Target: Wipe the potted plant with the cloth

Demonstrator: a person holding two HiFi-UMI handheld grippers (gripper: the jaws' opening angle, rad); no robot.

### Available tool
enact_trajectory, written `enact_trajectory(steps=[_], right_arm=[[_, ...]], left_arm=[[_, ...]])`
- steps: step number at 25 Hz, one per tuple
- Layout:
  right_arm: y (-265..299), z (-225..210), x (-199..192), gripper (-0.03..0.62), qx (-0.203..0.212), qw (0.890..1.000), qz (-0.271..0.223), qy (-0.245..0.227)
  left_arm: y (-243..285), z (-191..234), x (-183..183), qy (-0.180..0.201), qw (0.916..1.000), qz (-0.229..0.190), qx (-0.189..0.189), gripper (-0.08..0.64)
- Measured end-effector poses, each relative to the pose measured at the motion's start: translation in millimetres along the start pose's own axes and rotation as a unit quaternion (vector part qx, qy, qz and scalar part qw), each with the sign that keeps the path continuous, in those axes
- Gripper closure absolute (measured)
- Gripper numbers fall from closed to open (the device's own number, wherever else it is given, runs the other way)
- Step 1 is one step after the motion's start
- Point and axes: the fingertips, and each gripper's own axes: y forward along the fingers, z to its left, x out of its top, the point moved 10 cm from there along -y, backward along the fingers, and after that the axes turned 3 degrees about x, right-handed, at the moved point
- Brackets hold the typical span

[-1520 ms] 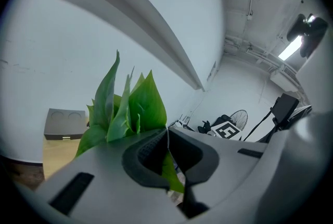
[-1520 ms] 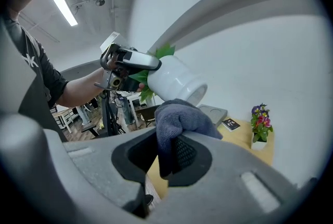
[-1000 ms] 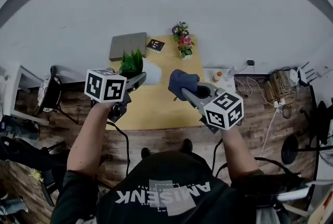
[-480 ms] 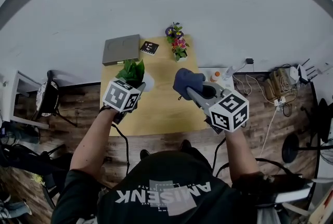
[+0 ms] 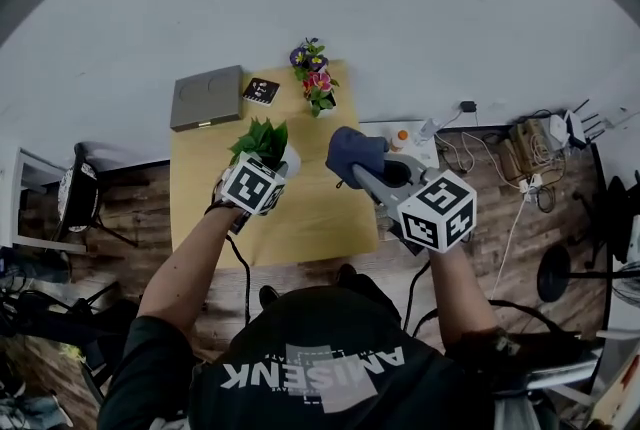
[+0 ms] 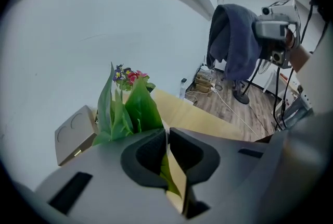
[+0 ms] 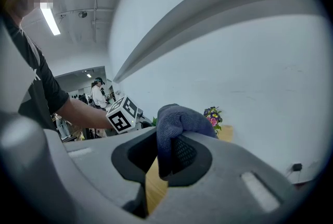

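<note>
Potted plant, broad green leaves in a white pot, has come down with the left claw. A second ago it was carried high; now it is low on the yellow wooden tabletop, left of middle. It looks set down, though the claw hides the pot base.

Left claw's jaws have just been opening. There is a narrow gap now with a leaf showing in the slot, and the pads are not seen pressing on it.

Right claw is clamped on the dark blue cloth, which is bunched over its tips. The cloth hangs in the air just right of the plant, clear of the leaves.

Placement looks about done and the plant is being let go. No wiping yet. The cloth probably goes to the leaves next. Risk: a leaf caught in the slot could tip the pot as the left claw backs off.
</note>
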Motion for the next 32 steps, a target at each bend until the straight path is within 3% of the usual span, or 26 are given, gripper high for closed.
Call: enact_trajectory(steps=[12,17,24,32], right_arm=[[-16,-43,-23,0.555,-0.007,1.000,0.007,0.028],[-18,-51,-27,0.555,-0.003,0.999,0.007,0.033],[-15,-47,-34,0.555,0.007,0.999,0.018,0.025],[-10,-42,-30,0.555,0.010,1.000,0.012,0.016]], left_arm=[[74,-20,11,0.042,0.9984,0.034,0.015,0.532],[85,-30,14,0.105,0.9924,0.054,0.035,0.532],[93,-45,6,0.162,0.9828,0.079,0.039,0.532],[93,-49,1,0.179,0.9799,0.075,0.047,0.520]])
